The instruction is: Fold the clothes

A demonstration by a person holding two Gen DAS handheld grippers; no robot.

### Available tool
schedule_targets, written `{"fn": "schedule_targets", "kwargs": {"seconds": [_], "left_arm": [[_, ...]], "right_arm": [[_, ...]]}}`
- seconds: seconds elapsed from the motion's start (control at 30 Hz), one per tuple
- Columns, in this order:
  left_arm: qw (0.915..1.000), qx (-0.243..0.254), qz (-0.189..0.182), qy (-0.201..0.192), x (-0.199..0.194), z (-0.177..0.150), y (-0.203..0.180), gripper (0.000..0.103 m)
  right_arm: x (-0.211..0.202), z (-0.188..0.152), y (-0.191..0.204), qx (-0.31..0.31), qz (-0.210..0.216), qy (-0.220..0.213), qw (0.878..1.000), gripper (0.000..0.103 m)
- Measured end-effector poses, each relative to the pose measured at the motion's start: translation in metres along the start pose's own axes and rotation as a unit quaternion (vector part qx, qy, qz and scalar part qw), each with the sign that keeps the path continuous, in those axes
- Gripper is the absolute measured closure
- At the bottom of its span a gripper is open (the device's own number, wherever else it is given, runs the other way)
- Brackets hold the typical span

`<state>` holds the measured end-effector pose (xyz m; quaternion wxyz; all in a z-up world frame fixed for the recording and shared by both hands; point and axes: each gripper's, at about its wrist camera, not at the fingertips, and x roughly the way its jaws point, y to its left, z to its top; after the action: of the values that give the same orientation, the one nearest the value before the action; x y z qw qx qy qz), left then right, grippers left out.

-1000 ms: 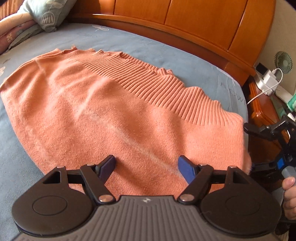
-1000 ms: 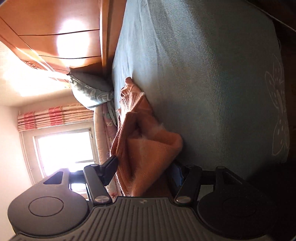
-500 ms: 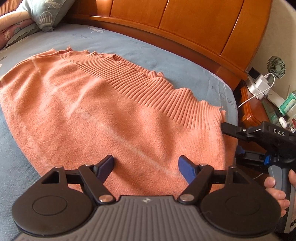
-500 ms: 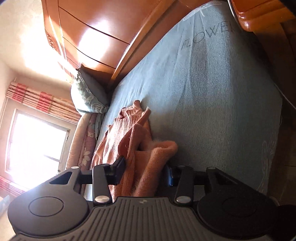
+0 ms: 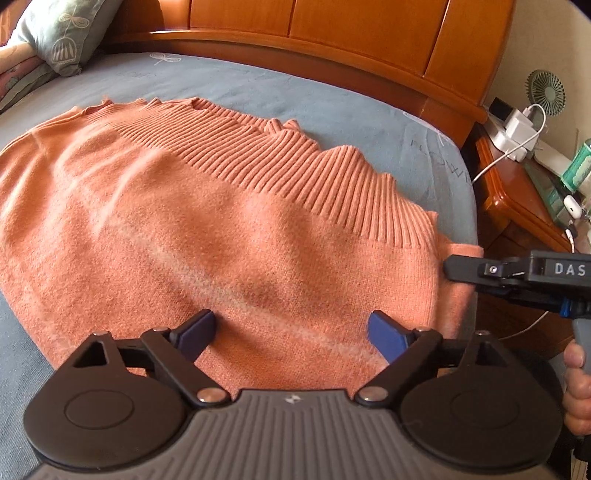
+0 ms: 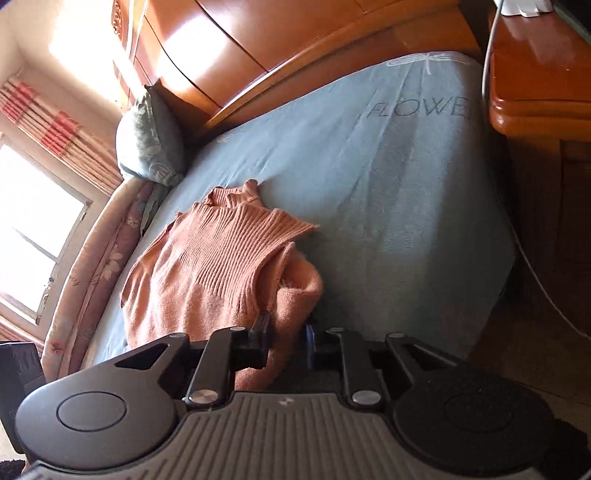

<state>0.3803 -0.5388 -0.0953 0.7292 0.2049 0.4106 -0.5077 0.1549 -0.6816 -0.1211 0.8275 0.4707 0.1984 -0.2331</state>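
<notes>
The bed (image 5: pixel 332 99) fills most of my view, its blue-grey sheet reaching to the wooden headboard (image 5: pixel 369 37), with a pillow (image 5: pixel 62 33) at the far left corner. The sweater (image 5: pixel 207 221) lies spread flat on the sheet, ribbed hem toward the headboard, one corner at the bed's right edge beside the nightstand (image 5: pixel 517 199). My left gripper (image 5: pixel 291 332) hangs over the sweater's near part; its jaws have just been opening and stand spread wide, nothing pressed between them. My right gripper (image 6: pixel 286 343) is at that right corner; its jaws have just been closing and now pinch a fold of the sweater, which bunches up in front of them. A hand (image 5: pixel 576 391) holds its grip.
</notes>
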Motion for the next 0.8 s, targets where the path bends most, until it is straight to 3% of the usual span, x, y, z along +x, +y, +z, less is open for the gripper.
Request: {"fn": "schedule_targets", "kwargs": {"seconds": [0.13,0.3,0.37,0.43,0.47,0.53,0.67,0.8], "left_arm": [[0.9999,-0.006,0.002,-0.011,-0.008,0.003,-0.003,0.011],[0.9987,0.006,0.014,-0.048,-0.026,0.010,-0.013,0.012],[0.9971,0.039,0.000,-0.065,-0.034,0.020,-0.028,0.012],[0.9929,0.087,0.012,-0.080,-0.033,0.028,-0.050,0.012],[0.9905,0.111,0.023,-0.078,-0.028,0.032,-0.060,0.014],[0.9855,0.152,0.037,-0.067,-0.014,0.039,-0.082,0.024],[0.9831,0.177,0.016,-0.044,0.012,0.042,-0.107,0.033],[0.9671,0.242,0.064,-0.047,0.033,0.040,-0.131,0.039]], "right_arm": [[-0.028,0.019,0.005,-0.037,-0.011,-0.065,0.997,0.071],[0.001,0.065,-0.003,-0.018,0.009,-0.057,0.998,0.069],[0.025,0.084,-0.008,0.006,-0.004,-0.048,0.999,0.069],[0.043,0.100,-0.004,0.004,-0.012,-0.031,0.999,0.062],[0.052,0.107,0.001,-0.003,-0.016,-0.021,1.000,0.056],[0.065,0.115,0.008,-0.016,-0.008,-0.014,1.000,0.055],[0.063,0.107,0.002,-0.026,0.032,-0.045,0.998,0.055],[0.060,0.108,-0.012,-0.019,-0.007,-0.042,0.999,0.055]]}}
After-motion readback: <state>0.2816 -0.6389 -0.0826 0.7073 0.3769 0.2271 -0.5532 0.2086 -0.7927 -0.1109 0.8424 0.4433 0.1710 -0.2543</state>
